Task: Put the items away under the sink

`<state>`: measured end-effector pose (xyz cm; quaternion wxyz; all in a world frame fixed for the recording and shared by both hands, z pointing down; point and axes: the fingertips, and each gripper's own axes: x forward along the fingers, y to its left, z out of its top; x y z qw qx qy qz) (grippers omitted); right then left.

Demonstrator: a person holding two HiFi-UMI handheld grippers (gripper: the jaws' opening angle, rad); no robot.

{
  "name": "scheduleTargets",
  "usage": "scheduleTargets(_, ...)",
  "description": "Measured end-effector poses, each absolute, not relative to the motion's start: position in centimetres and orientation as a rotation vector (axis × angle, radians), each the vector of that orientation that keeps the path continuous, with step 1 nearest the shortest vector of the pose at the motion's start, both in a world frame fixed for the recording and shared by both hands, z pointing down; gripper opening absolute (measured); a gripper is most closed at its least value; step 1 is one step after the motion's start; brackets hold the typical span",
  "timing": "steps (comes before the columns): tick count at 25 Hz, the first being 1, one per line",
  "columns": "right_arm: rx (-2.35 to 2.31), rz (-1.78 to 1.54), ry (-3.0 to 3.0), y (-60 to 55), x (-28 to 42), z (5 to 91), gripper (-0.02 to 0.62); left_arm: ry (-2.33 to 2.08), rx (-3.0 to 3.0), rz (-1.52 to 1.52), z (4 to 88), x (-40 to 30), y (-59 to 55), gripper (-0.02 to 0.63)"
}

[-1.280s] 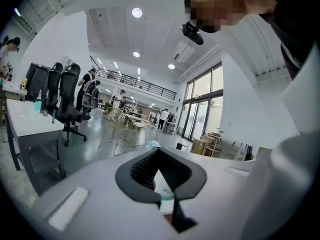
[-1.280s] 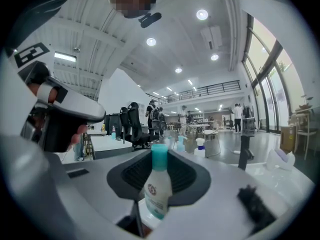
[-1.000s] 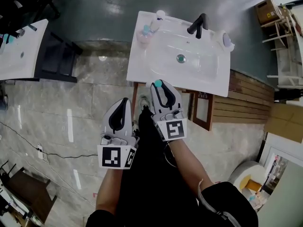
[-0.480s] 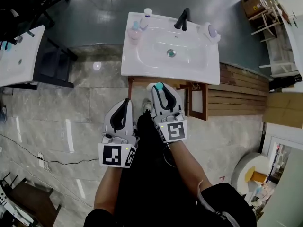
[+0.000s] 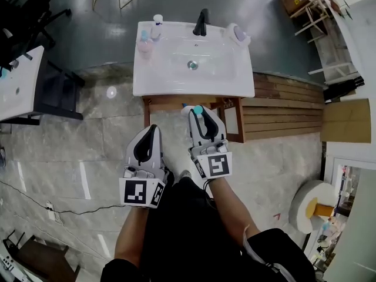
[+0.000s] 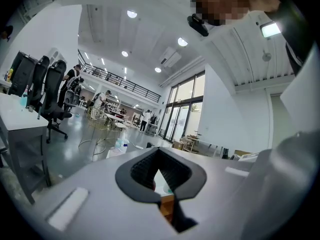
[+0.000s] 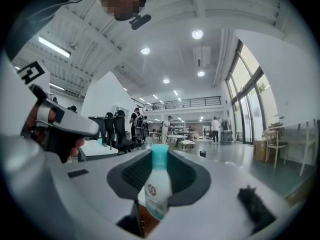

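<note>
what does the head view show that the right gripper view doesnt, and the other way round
Only the head view: the whole white rectangular sink top from above with its round metal drain, the brown wooden slatted panel beside it, and the grey marbled floor.
Only the right gripper view: the printed logo on the white plastic bottle with a teal cap, black office chairs, distant standing people and round ceiling lights.
Both: the right claw shut on that bottle.
</note>
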<state>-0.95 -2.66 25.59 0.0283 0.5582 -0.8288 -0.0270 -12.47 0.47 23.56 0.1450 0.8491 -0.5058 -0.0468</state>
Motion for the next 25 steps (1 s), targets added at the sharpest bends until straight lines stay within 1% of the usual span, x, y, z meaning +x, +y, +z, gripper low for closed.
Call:
scheduleTargets(5,1.738,-0.088,-2.545,0.8,2.4,25.5,0.104,-1.443,2.470,-0.123,23.1,-9.3,3.0,0.008)
scheduleTargets(9,1.782,-0.020,-2.523,3.5,5.9,26.0,0.104,-1.433,2.487,-0.113,22.2,-6.2,5.8,0.008)
scheduleTargets(15,1.776,-0.058,-2.497,7.2,10.4,26.8,0.104,-1.424,2.501,-0.100,21.1,-2.7,9.6,0.008)
scheduleTargets(25,1.905,0.005,-2.392,9.4,15.7,30.4,0.104,-1.312,2.519,-0.111,23.2,1.8,10.2,0.008)
